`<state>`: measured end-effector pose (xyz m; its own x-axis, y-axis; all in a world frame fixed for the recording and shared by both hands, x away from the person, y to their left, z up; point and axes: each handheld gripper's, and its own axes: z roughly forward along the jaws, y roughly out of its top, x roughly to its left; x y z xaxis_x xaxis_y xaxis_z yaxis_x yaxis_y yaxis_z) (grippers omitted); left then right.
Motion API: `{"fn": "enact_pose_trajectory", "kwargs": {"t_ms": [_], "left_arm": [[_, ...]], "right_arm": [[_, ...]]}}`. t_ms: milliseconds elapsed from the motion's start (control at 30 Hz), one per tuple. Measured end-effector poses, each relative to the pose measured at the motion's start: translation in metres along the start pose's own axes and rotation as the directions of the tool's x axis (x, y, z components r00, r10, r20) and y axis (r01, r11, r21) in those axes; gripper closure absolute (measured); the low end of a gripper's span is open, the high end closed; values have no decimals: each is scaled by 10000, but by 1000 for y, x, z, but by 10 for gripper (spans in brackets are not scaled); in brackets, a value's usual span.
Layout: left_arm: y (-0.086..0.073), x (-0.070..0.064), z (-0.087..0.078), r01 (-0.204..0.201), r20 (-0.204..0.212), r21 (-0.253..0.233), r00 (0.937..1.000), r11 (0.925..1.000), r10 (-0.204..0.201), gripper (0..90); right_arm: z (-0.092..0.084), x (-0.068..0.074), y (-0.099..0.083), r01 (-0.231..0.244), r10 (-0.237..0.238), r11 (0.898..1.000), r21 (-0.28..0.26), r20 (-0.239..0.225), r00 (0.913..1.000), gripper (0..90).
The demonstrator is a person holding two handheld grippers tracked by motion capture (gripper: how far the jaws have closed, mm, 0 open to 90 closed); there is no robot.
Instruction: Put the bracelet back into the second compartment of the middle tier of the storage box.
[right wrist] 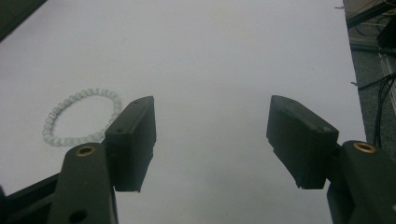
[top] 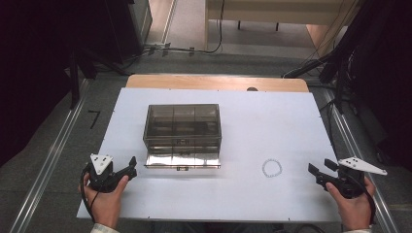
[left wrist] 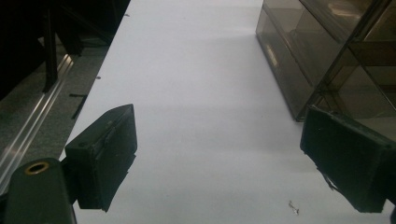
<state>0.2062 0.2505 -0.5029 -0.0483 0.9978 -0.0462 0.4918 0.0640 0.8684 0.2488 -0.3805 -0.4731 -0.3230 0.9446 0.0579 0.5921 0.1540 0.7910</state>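
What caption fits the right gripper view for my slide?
Open right gripper hovers over the white table, bead bracelet lying beside its jaw.

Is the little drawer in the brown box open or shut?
Open. The bottom drawer sticks out in front of the see-through brown box, toward the person. Its sections look empty.

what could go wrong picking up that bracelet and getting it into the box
The bracelet is a thin bead loop lying flat on the table, so the open right gripper may slip off the beads or scrape the surface. The box has small compartments and its drawer stands pulled out; a bump from the left gripper might shift it.
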Motion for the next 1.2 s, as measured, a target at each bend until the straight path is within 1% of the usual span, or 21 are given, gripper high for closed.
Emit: {"fn": "enact_pose_trajectory", "kwargs": {"t_ms": [300,567,900,1067,1200], "left_arm": [[1,0,-1,57,23,-81,10000,10000,-57,118],[0,0,-1,13,83,-39,10000,10000,-12,118],[0,-3,0,-47,156,4,9999,10000,47,118],[0,-3,0,-51,171,-1,9998,10000,51,118],[0,-3,0,-61,168,4,9998,10000,61,118]], "right_arm": [[0,1,0,33,-33,10000,-27,-52,10000,316],[2,4,1,92,-93,10000,-21,-112,9999,316],[6,9,1,267,-264,9996,97,-293,9992,316],[6,10,2,268,-265,9996,102,-293,9992,316],[7,11,2,290,-283,9995,160,-389,9988,316]]}}
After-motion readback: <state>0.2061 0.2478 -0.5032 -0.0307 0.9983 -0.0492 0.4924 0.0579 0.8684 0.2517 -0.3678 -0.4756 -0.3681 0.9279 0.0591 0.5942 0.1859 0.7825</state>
